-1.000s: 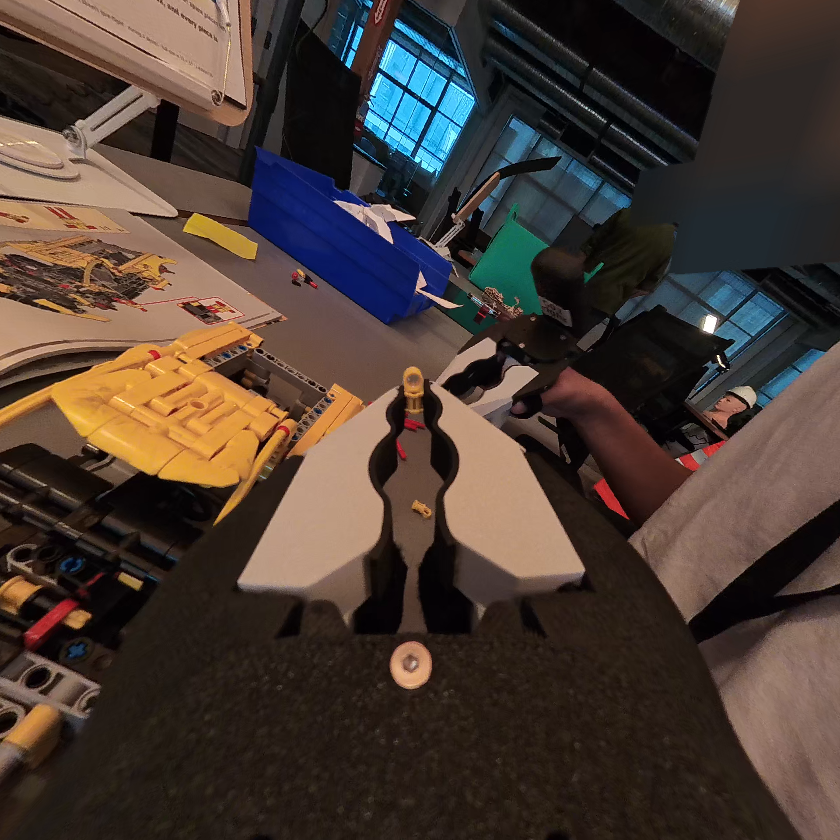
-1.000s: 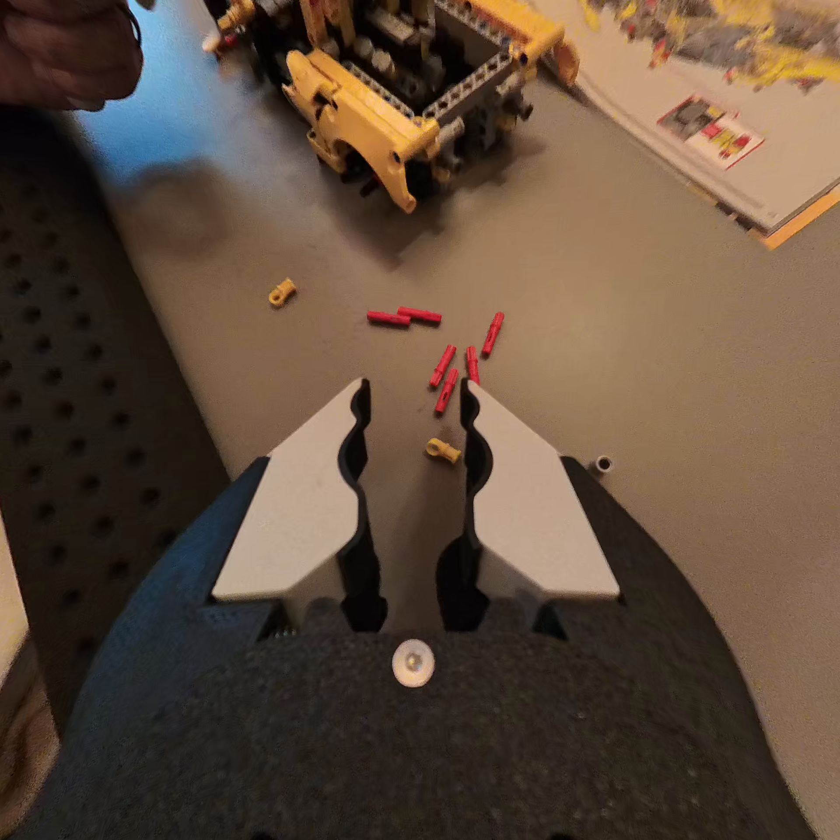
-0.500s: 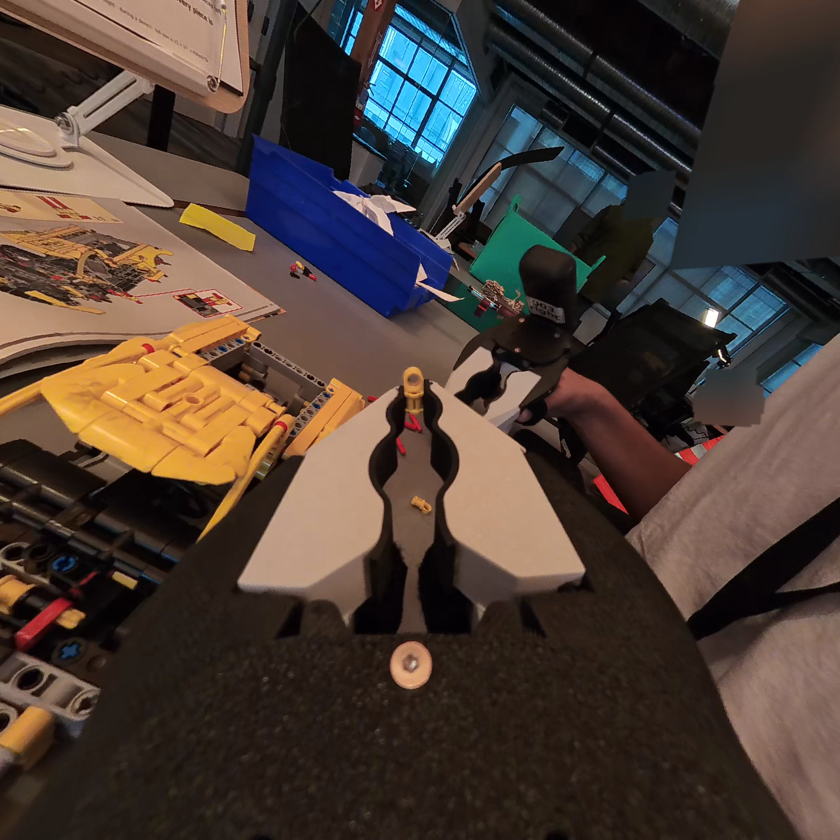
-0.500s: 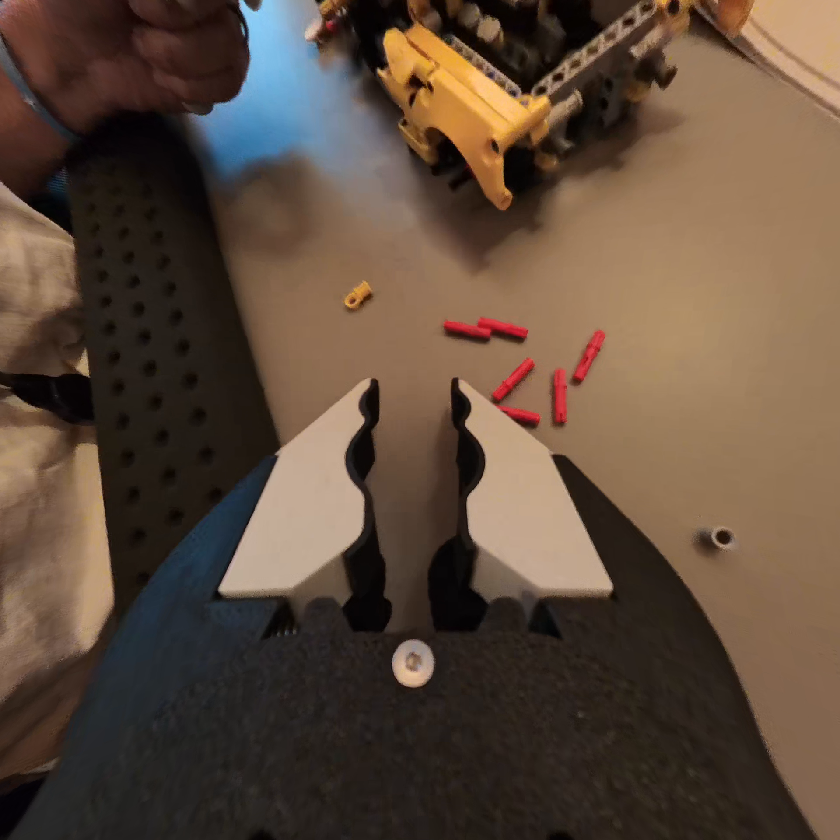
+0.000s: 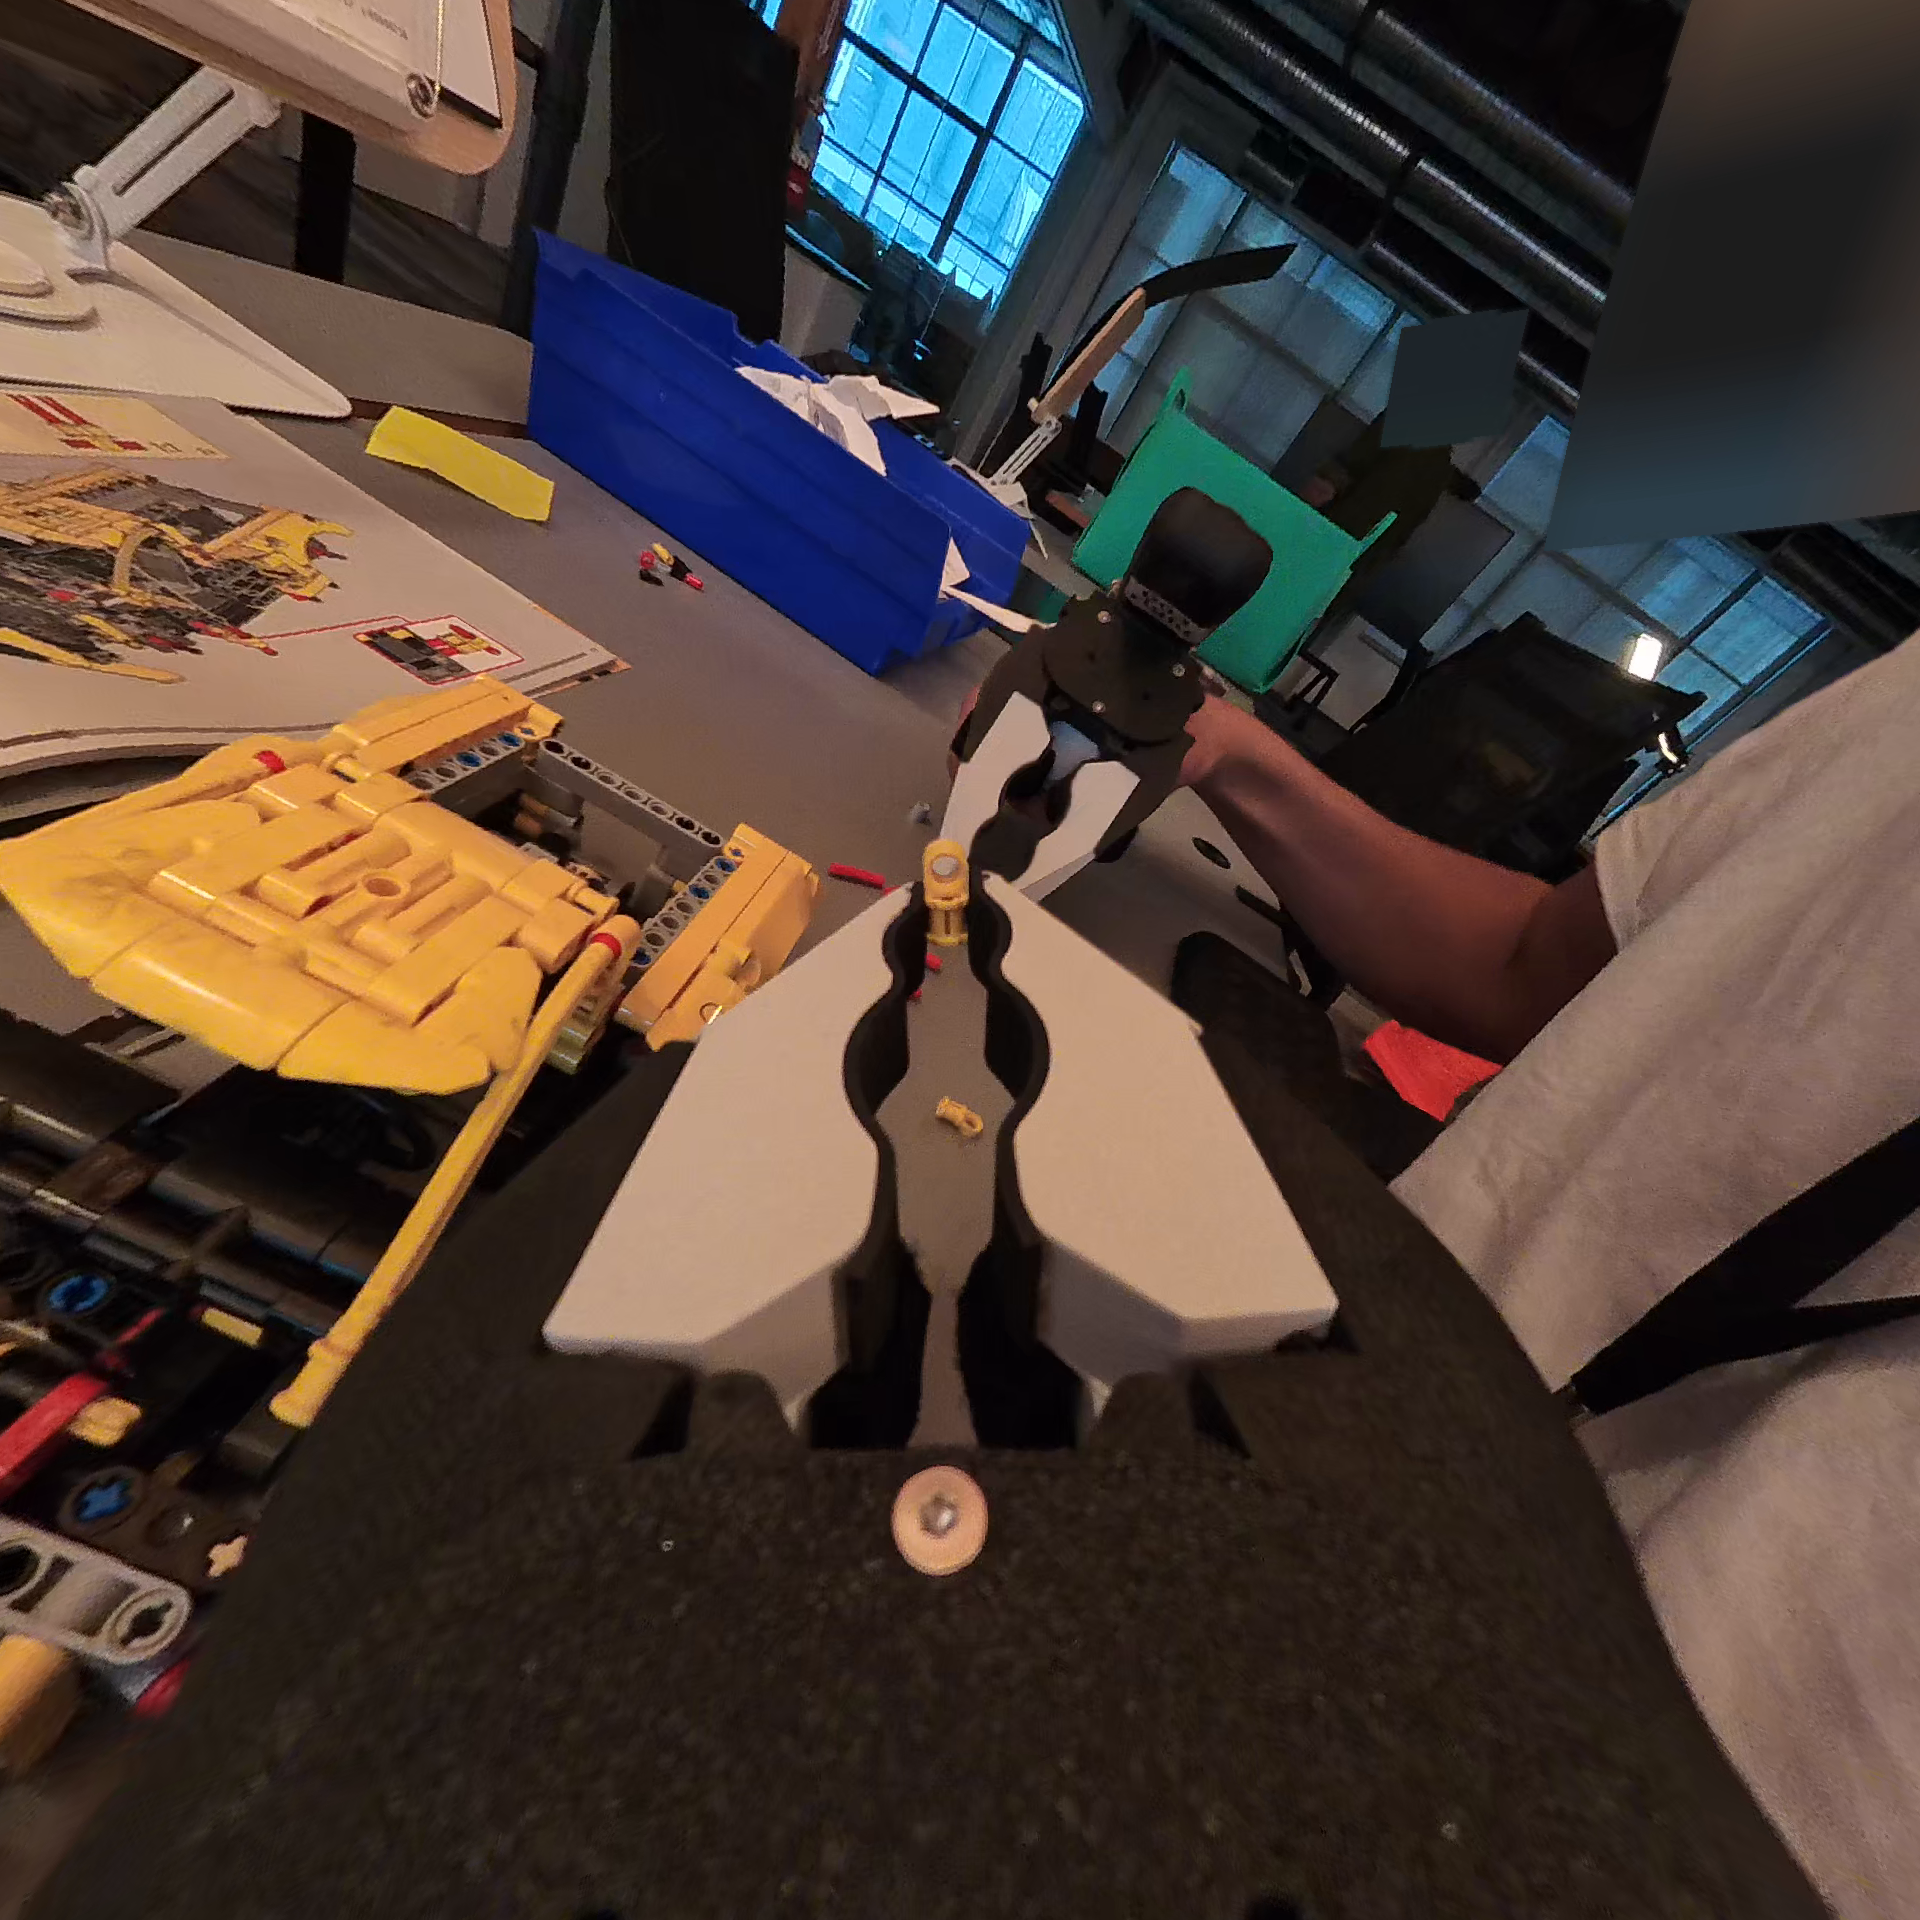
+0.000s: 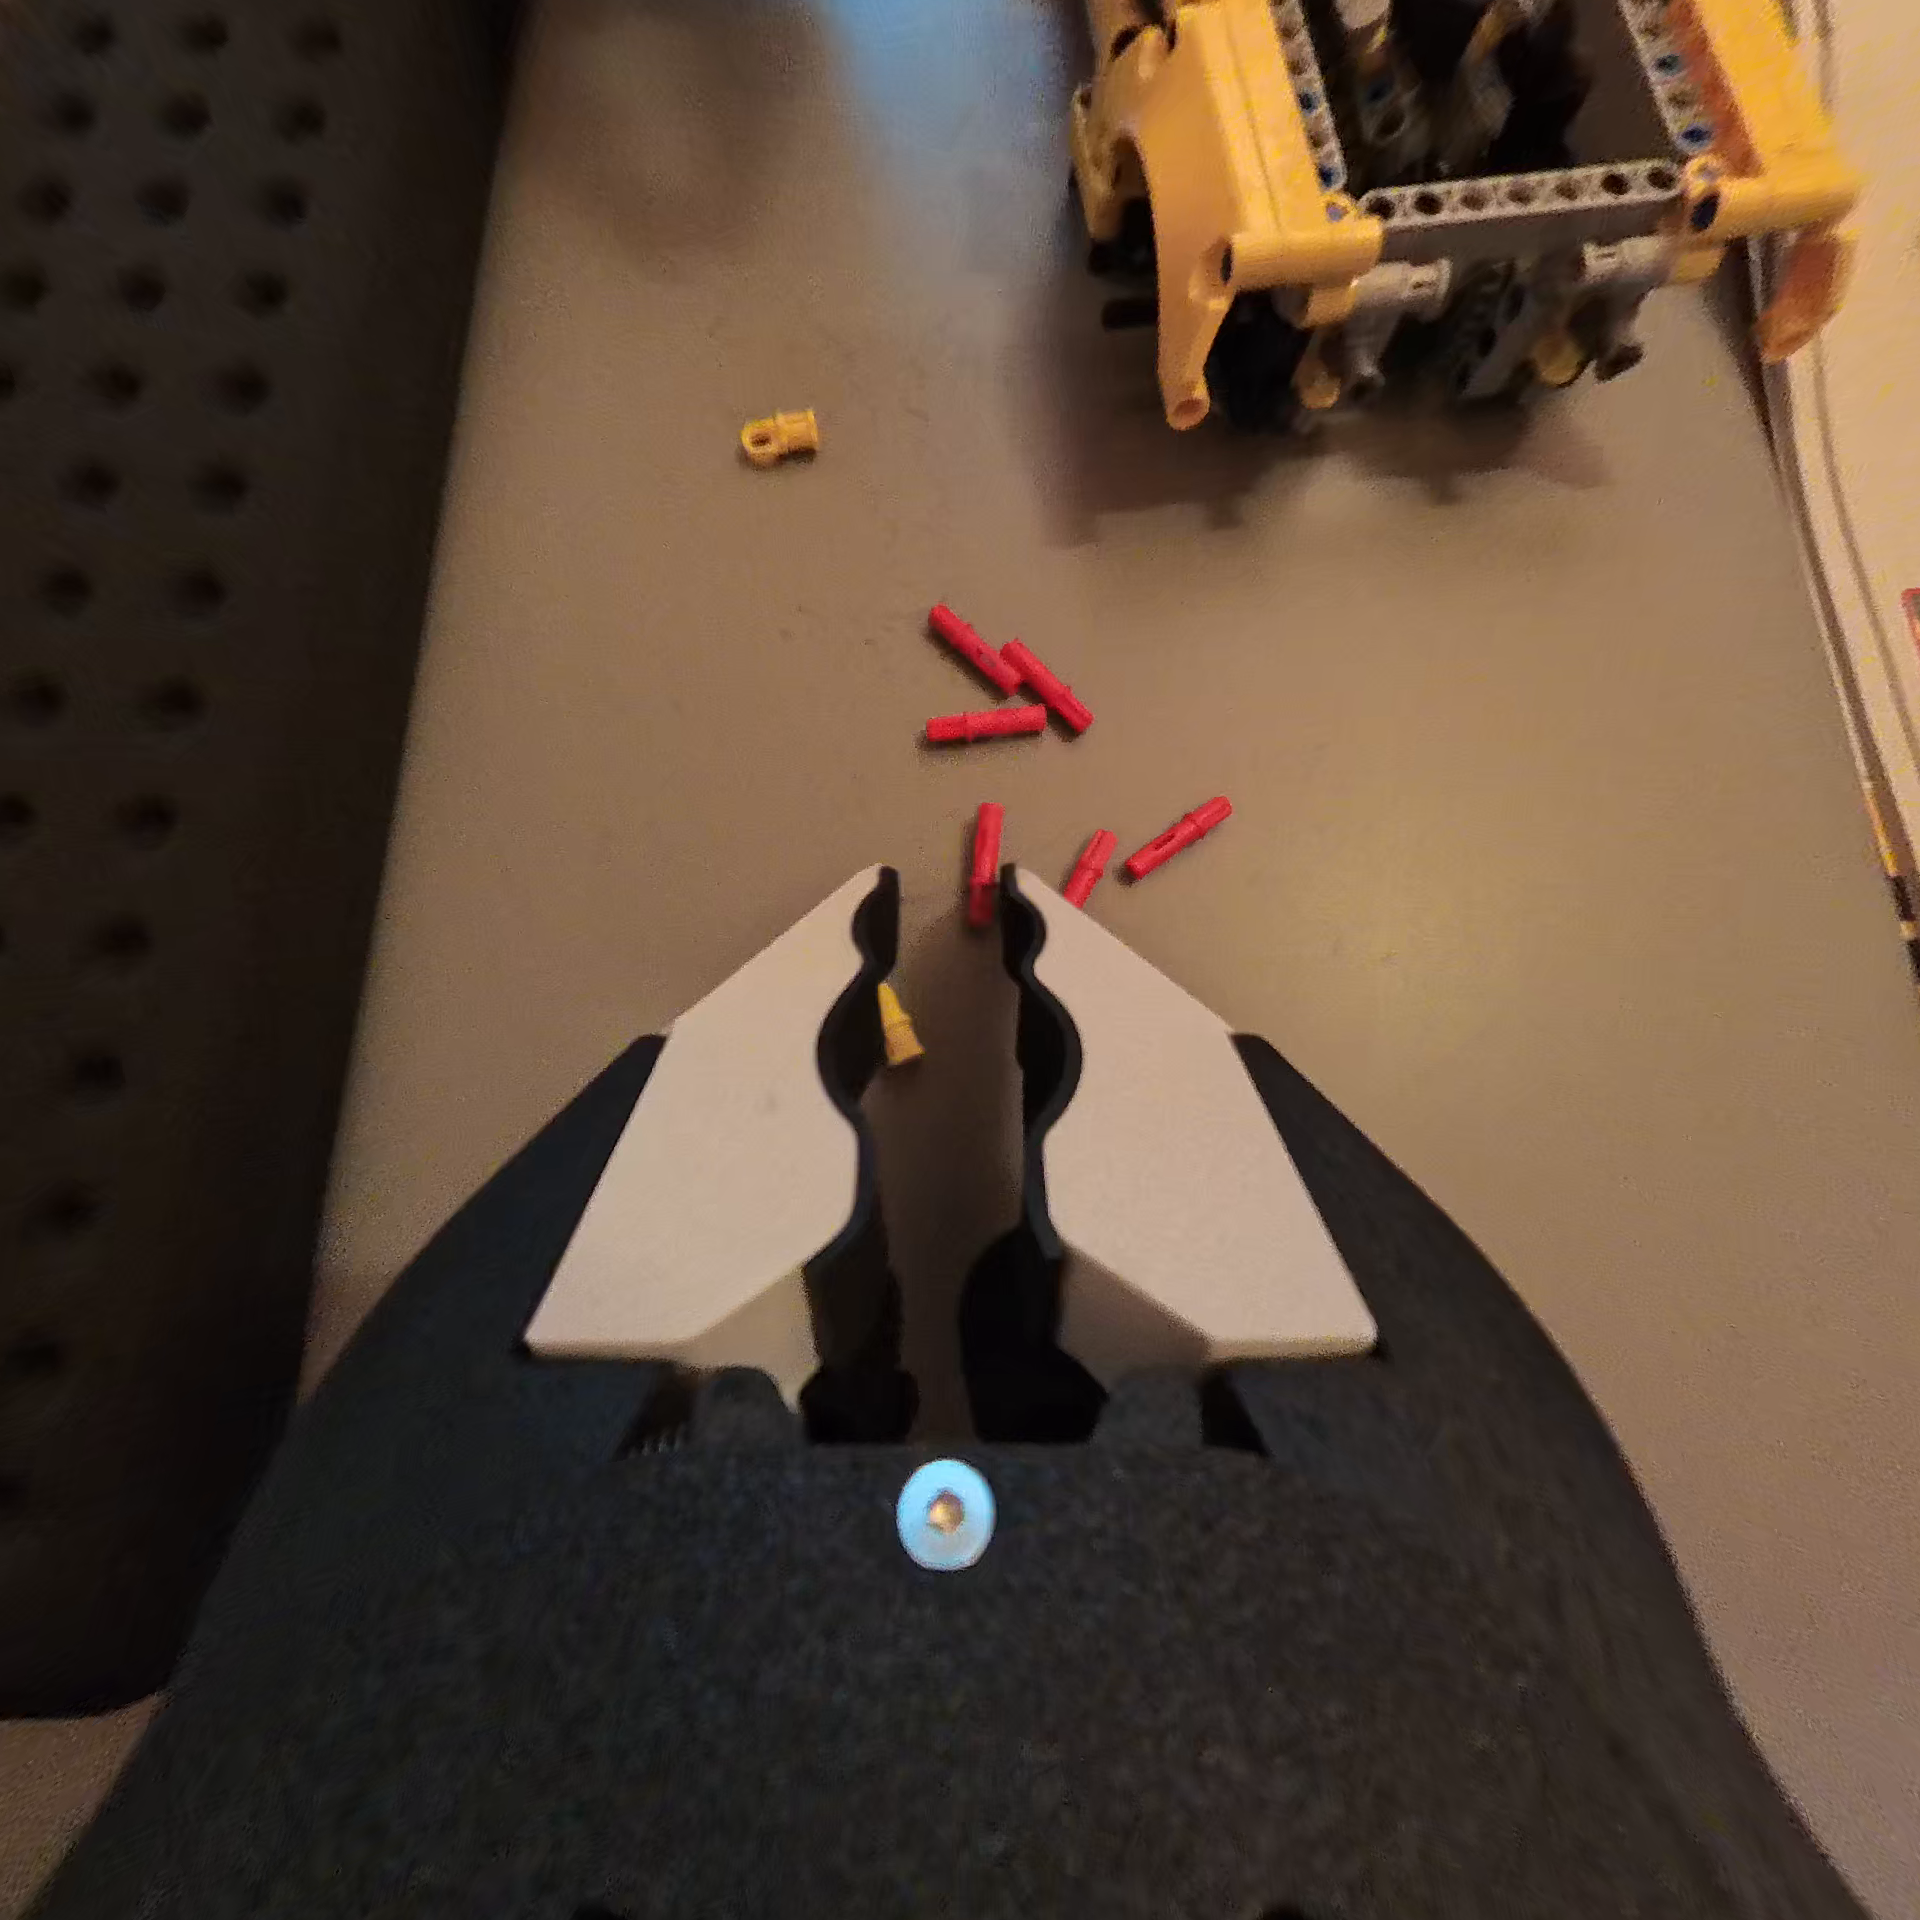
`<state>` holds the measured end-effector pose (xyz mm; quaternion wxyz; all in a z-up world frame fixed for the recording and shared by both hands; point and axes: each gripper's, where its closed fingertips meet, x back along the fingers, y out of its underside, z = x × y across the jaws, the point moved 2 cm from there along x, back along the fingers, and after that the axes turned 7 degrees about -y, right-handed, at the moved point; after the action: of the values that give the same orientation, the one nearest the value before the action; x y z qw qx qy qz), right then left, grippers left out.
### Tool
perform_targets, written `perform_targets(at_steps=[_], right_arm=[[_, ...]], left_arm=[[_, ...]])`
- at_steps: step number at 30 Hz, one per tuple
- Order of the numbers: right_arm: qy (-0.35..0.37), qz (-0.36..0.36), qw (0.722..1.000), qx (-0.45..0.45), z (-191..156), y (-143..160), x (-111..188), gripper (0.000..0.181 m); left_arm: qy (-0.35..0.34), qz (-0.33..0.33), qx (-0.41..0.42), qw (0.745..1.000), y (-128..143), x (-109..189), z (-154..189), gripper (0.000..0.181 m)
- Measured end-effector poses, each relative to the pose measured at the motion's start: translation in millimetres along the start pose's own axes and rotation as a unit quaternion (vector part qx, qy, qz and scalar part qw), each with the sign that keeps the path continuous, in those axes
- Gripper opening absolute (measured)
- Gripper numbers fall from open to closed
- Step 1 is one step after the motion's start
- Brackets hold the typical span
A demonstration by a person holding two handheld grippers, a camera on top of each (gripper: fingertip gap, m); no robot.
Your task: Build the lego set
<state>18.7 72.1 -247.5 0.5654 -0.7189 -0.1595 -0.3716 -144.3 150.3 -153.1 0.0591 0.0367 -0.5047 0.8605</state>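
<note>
You're pinching the yellow connector (image 5: 943, 891) upright in your left gripper (image 5: 945, 906) (ready for mating), while your right gripper (image 6: 943, 883), spread, is hovering over the red pins (image 6: 1003, 686) on the bench (image 6: 1455, 831).

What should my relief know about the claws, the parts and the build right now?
Left claw: shut on a small yellow connector, held up off the table.
Right claw: open, empty, low over the loose parts.
Parts: six red pins lie scattered just past the right claw's tips; one yellow piece lies apart to their left, another shows between the right claw's fingers.
Model: partly built, yellow panels on a grey frame, beside the open manual.
Left to do: fit the held connector; likely pick up a pin next. The target hole cannot be told from here.
</note>
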Motion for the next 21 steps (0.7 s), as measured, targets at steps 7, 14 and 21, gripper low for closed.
perform_targets(at_steps=[7, 14, 21], right_arm=[[0.023, -0.018, 0.999, 0.018, 5, -1, -3, 0.004], [0.047, -0.140, 0.984, -0.098, -4, 9, 43, 0.004], [0.041, -0.456, 0.801, -0.386, -39, 94, 136, 0.004]], left_arm=[[-0.003, -0.009, -0.009, 1.000, 3, -2, 1, 0.006], [0.000, -0.007, -0.004, 1.000, 3, -1, 1, 0.006], [0.016, -0.010, -0.001, 1.000, 5, -1, 8, 0.006]])
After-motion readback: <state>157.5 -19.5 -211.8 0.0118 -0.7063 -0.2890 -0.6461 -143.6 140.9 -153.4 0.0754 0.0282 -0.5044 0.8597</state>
